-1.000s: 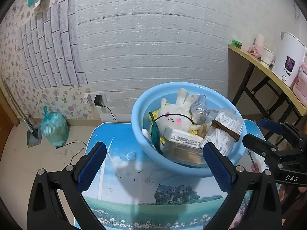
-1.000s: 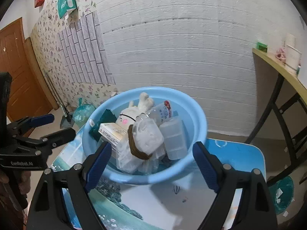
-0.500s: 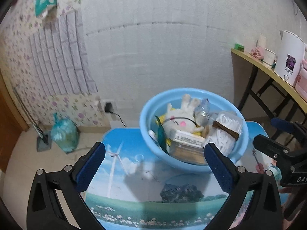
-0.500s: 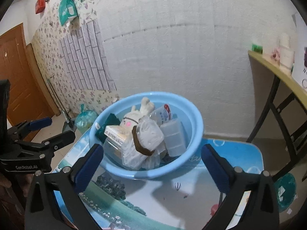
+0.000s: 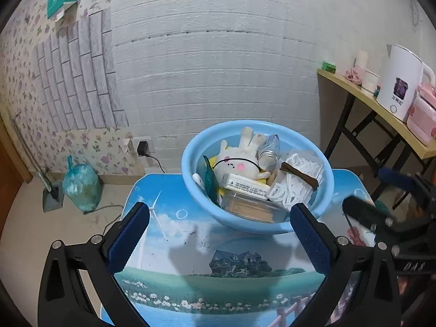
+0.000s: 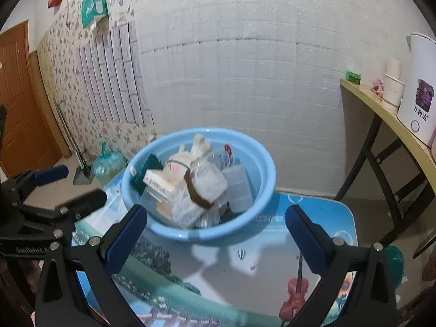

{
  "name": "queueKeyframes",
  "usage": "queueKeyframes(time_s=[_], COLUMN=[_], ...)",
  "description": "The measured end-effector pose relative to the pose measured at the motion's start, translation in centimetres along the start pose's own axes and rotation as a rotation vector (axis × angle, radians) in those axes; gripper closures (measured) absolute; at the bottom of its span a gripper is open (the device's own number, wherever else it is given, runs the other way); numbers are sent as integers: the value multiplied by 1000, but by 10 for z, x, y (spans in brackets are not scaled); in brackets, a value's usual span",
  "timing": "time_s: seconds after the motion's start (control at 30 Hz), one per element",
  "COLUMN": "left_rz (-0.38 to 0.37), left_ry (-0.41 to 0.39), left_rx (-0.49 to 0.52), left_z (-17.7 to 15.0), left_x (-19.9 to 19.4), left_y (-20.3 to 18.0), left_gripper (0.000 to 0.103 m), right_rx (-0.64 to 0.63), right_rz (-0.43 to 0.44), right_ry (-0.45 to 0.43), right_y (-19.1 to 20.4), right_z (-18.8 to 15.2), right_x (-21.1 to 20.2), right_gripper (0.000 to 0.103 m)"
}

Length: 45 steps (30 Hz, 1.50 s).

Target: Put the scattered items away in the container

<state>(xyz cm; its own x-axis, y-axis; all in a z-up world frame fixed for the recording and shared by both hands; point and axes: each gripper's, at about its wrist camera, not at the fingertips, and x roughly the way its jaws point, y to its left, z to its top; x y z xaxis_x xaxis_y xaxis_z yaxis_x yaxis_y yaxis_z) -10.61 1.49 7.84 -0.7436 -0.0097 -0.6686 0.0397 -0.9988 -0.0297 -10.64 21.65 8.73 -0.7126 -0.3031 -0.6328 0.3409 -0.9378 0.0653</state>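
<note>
Printed with a landscape scene, the low table (image 5: 190, 278) carries everything of concern, and the blue basin (image 5: 190, 169) is taken as the landmark. Nearest the cameras, on the near side of the basin, the left gripper (image 5: 218, 231) is held with its jaws spread wide and nothing between them. The right gripper (image 6: 215, 231) is likewise seen before the basin, its jaws having just been opening to their widest, and nothing is held between them. Inside the basin the gathered items are piled: a box of toothpicks (image 5: 253, 209) at the near wall, a bag of cotton swabs (image 5: 297, 179) tied with a brown band, a white plush rabbit (image 5: 239, 160) towards the far side. Beyond the basin a white brick-patterned wall (image 5: 218, 68) is seen.
</note>
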Motion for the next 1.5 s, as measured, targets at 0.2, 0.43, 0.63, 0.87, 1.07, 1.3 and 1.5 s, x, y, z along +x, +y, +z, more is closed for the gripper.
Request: queueKeyframes(time_s=[0.2,0.43,0.63,0.87,1.07,1.3,1.5], left_rz=[37,2,-16,-7,-1,14,12], left_ry=[107,82,84,80,76,74,73], left_rx=[-24,-22,-38,-28,-26,-2,-1], left_z=[-4,-9,-10,-9,-9,-9,-9], left_x=[11,3,2,1,-1,-1,-2], left_y=[0,1,5,5,4,-2,-4], left_gripper=[0,0,0,0,0,0,0], right_rx=[31,35,26,26,25,29,30], right_rz=[13,0,-3,-8,-9,-9,-8], right_ry=[19,15,14,15,10,13,8], right_y=[0,-1,1,-1,-1,-3,-4], right_z=[-9,-12,-13,-13,-13,-14,-14], right_x=[-3,-8,-11,-12,-13,-13,-14], right_gripper=[0,0,0,0,0,0,0])
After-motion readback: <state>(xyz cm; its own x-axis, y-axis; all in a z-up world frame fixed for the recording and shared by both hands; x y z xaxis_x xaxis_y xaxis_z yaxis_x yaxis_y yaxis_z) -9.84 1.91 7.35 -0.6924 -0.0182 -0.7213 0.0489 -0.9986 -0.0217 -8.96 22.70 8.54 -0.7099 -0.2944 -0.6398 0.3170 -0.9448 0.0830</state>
